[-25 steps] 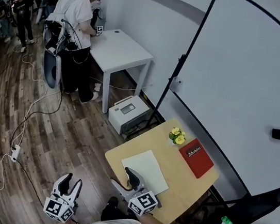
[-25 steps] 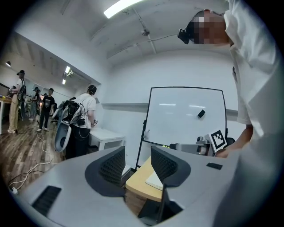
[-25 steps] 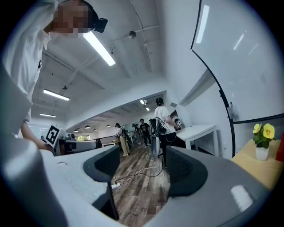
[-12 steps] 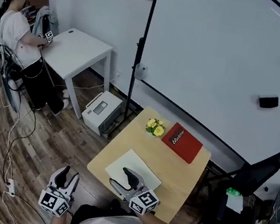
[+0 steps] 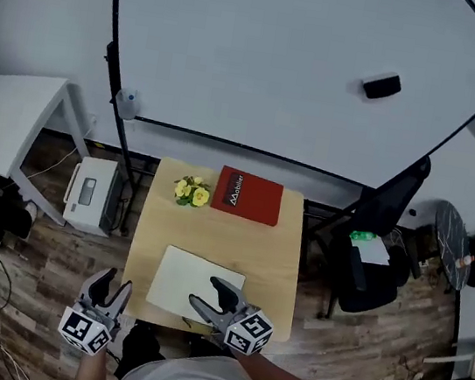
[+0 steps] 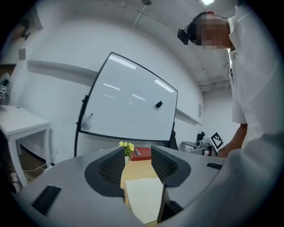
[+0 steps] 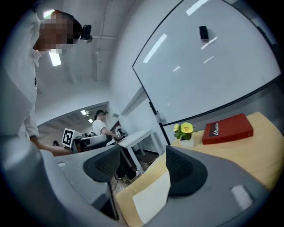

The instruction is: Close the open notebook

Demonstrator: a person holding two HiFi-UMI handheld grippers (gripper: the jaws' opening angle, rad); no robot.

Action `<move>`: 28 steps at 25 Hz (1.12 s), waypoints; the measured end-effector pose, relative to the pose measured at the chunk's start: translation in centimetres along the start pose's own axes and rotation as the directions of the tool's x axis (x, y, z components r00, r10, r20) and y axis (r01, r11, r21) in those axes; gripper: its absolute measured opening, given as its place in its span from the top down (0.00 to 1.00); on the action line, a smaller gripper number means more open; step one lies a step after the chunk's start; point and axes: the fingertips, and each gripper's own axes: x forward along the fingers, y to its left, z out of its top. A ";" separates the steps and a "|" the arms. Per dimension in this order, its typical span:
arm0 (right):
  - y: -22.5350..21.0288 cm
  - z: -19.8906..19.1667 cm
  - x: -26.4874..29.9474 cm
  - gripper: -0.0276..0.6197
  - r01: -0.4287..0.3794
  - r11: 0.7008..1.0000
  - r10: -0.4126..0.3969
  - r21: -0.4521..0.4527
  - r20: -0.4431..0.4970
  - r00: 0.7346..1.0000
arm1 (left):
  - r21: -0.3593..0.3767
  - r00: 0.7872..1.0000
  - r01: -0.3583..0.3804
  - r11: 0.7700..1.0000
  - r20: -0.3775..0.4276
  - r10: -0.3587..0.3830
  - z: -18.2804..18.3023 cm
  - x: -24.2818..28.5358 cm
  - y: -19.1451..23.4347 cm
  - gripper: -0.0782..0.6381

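Note:
A white notebook [image 5: 194,284] lies flat on the near half of a small wooden table [image 5: 280,262], showing one plain pale face; it also shows as the notebook [image 6: 143,195] and the notebook [image 7: 151,197] in the gripper views. My right gripper [image 5: 204,290] hovers over its near right edge, jaws open and empty, as the right gripper [image 7: 140,162] view confirms. My left gripper [image 5: 114,284] hangs off the table's near left corner above the floor, also open with nothing between the jaws of the left gripper [image 6: 137,156].
A red book [image 5: 248,195] and a small pot of yellow flowers [image 5: 191,191] sit at the table's far edge. Behind stands a large whiteboard [image 5: 283,59]. A black chair [image 5: 383,224] is at the right, a white box [image 5: 88,193] on the floor at the left.
The head view has swung round so the table now lies straight ahead and centred. Both grippers moved with it towards the table's near edge; their jaws stayed open.

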 end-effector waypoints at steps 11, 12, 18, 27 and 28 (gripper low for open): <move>-1.4 -2.9 -5.4 0.45 0.322 0.846 -0.443 0.426 0.225 0.868 | 0.025 0.826 0.548 0.836 -0.175 -0.537 -0.1 10.8 -0.2 0.65; -1.3 -3.5 -6.6 0.45 0.325 0.814 -0.482 0.481 0.248 0.840 | 0.018 0.790 0.593 0.805 -0.202 -0.578 -0.5 11.8 -0.8 0.65; 1.3 -4.7 -12.1 0.45 0.224 0.626 -0.636 0.747 0.324 0.700 | -0.064 0.572 0.765 0.641 -0.390 -0.722 -2.1 14.9 -6.4 0.65; 1.2 -13.6 -12.6 0.46 0.104 0.397 -0.753 0.912 0.259 0.605 | -0.354 0.140 0.835 0.421 -0.603 -0.785 -9.7 18.6 -12.3 0.65; 1.0 -14.3 -12.5 0.46 0.100 0.380 -0.758 0.919 0.248 0.603 | -0.385 0.095 0.828 0.409 -0.622 -0.777 -10.5 18.9 -12.7 0.65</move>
